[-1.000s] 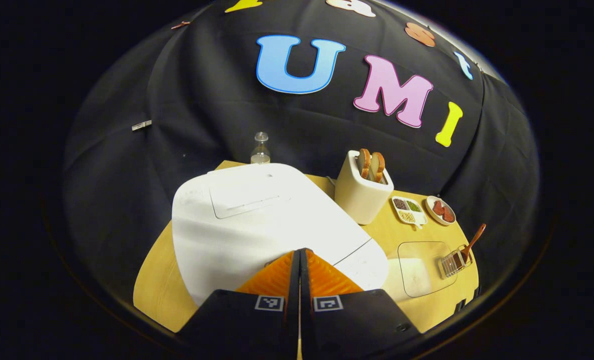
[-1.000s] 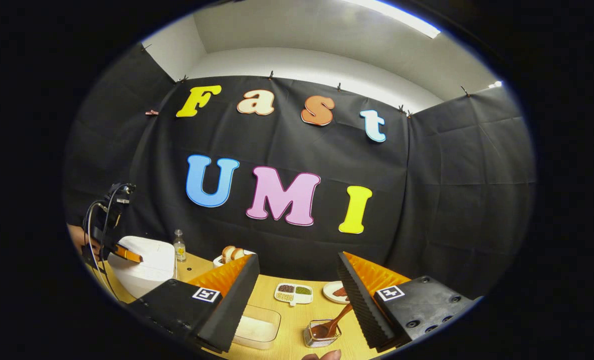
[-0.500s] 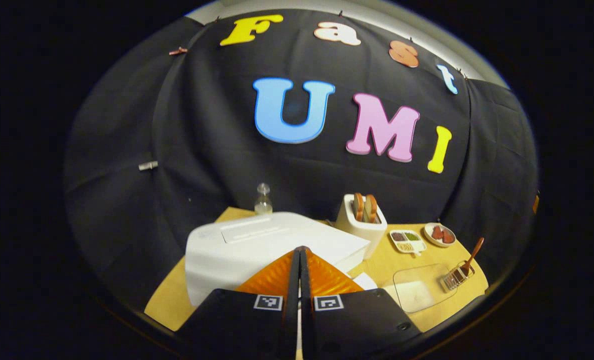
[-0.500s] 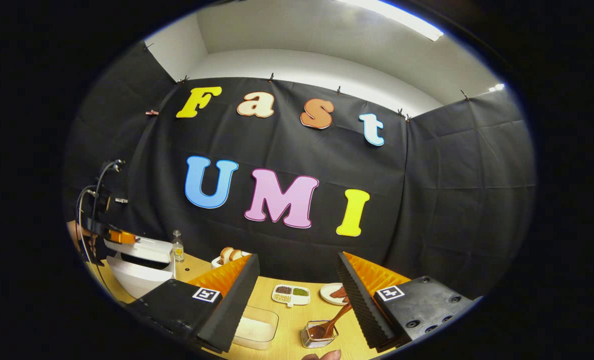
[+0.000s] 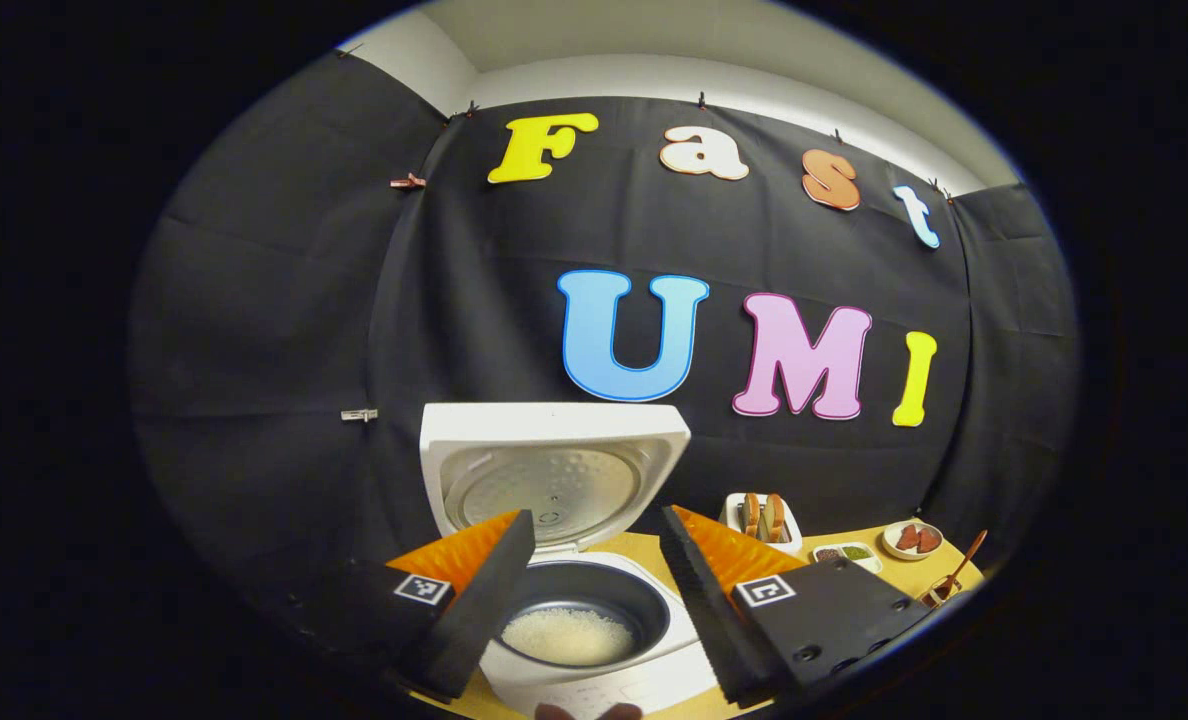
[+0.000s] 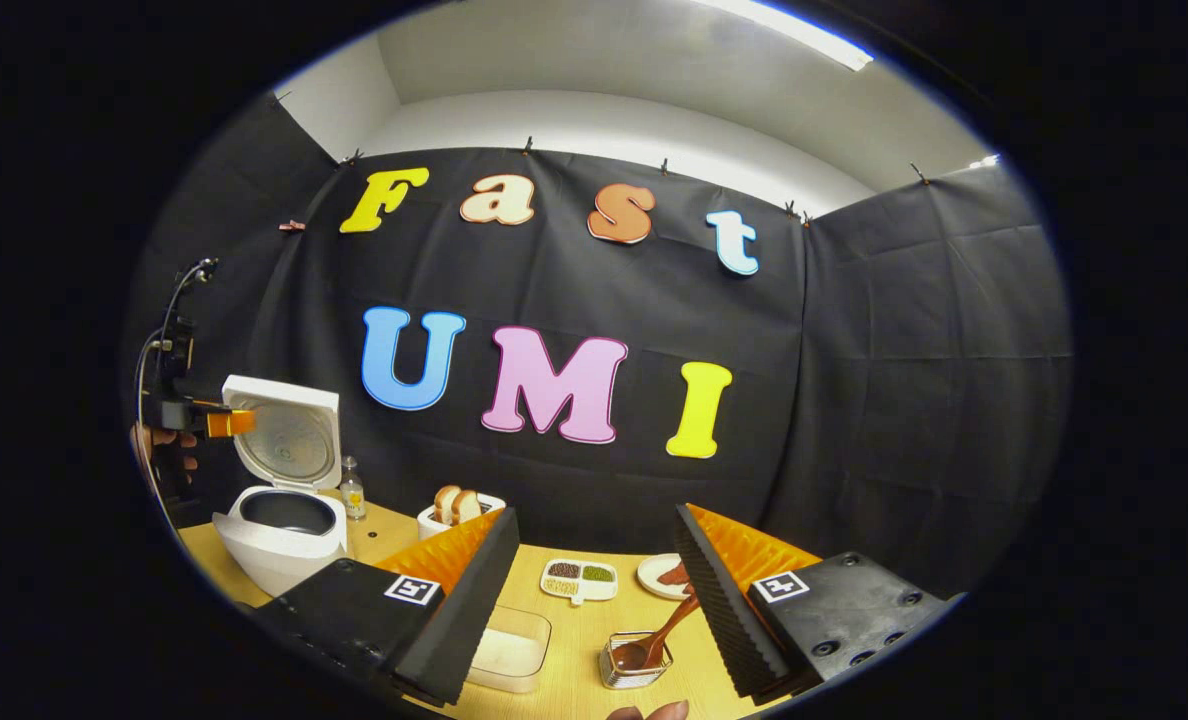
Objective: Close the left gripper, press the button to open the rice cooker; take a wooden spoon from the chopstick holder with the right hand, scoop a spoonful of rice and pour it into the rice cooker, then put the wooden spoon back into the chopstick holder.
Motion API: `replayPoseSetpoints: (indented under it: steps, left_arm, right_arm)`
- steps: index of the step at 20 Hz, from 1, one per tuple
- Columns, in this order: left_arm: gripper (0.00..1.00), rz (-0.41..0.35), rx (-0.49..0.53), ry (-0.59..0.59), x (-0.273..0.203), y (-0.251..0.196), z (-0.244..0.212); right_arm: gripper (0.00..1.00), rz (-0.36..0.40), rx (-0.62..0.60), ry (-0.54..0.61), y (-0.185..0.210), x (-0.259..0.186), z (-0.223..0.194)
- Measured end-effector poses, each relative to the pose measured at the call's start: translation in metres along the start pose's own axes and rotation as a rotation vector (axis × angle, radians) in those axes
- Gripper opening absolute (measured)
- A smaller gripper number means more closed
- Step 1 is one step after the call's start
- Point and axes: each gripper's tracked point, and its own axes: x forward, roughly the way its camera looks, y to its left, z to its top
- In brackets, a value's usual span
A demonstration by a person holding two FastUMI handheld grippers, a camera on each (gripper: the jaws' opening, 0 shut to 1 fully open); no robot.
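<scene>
Left gripper view has my left gripper (image 5: 594,560) with its jaws spread apart and nothing between them, held just above the front of the rice cooker (image 5: 594,640). Between my two fingers (image 5: 474,590) I look straight into the cooker's dark inner pot, where a small heap of white rice (image 5: 567,635) lies on the bottom. The lid (image 5: 554,480) stands upright behind the pot, its dimpled metal inner plate facing me. Past my right-hand finger, on the wooden bench (image 5: 884,575), sit a toaster (image 5: 762,520) with two slices of bread in it, a divided dish of grains (image 5: 844,553) and a small plate (image 5: 912,540) with reddish pieces; the wooden spoon (image 5: 959,575) leans at the far right edge.

From the right gripper view, my right gripper (image 6: 594,590) is also wide open and holds nothing, hovering over the near part of the bench. Just beyond its fingers stands the wire chopstick holder (image 6: 634,660), with the spoon resting in it, bowl down and handle tilted up to the right. Left of the holder is a clear container (image 6: 509,650) with white rice in it. Farther off to the left stands the open cooker, a small bottle (image 6: 353,492) just beside it, and my left gripper is held up in front of the raised lid
</scene>
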Motion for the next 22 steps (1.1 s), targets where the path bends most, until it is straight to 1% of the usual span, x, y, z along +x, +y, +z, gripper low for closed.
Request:
replayPoseSetpoints:
  steps: [1, 2, 4, 5, 9, 11, 13, 15, 17, 20, 21, 22]
  left_arm:
    - [0.94, -0.005, -0.007, -0.006, -0.008, -0.006, 0.002]
    - [0.94, -0.012, -0.011, -0.005, -0.014, -0.010, 0.002]
    - [0.95, -0.029, -0.014, 0.006, -0.024, -0.021, 0.001]
    - [0.95, -0.033, -0.016, 0.010, -0.030, -0.026, 0.001]
    - [0.95, -0.030, -0.029, 0.027, -0.047, -0.044, -0.004]
    - [0.95, -0.027, -0.023, 0.038, -0.054, -0.052, -0.008]
    - [0.95, -0.009, -0.008, 0.050, -0.059, -0.056, -0.012]
    - [0.95, 0.005, -0.002, 0.061, -0.064, -0.064, -0.014]
    - [0.95, 0.014, 0.003, 0.075, -0.069, -0.076, -0.019]
    - [0.95, 0.020, 0.009, 0.085, -0.075, -0.096, -0.021]
    - [0.95, 0.026, 0.009, 0.090, -0.077, -0.102, -0.023]
    - [0.95, 0.033, 0.007, 0.096, -0.079, -0.108, -0.025]
  right_arm:
    - [0.97, 0.006, 0.007, 0.021, -0.003, 0.001, -0.008]
    - [0.97, 0.021, 0.018, 0.045, -0.006, 0.002, -0.016]
    - [0.97, 0.072, 0.056, 0.091, -0.007, 0.007, -0.032]
    - [0.97, 0.083, 0.076, 0.118, -0.013, 0.010, -0.042]
    - [0.98, 0.056, 0.143, 0.231, -0.054, 0.030, -0.092]
    - [0.98, 0.041, 0.161, 0.286, -0.075, 0.044, -0.124]
    - [0.98, 0.043, 0.188, 0.341, -0.090, 0.058, -0.155]
    - [0.98, 0.047, 0.252, 0.396, -0.100, 0.072, -0.183]
    - [0.96, 0.058, 0.291, 0.465, -0.105, 0.084, -0.216]
    - [0.95, 0.090, 0.308, 0.533, -0.107, 0.105, -0.253]
    - [0.87, 0.105, 0.314, 0.558, -0.106, 0.110, -0.266]
    - [0.84, 0.122, 0.328, 0.577, -0.104, 0.116, -0.276]
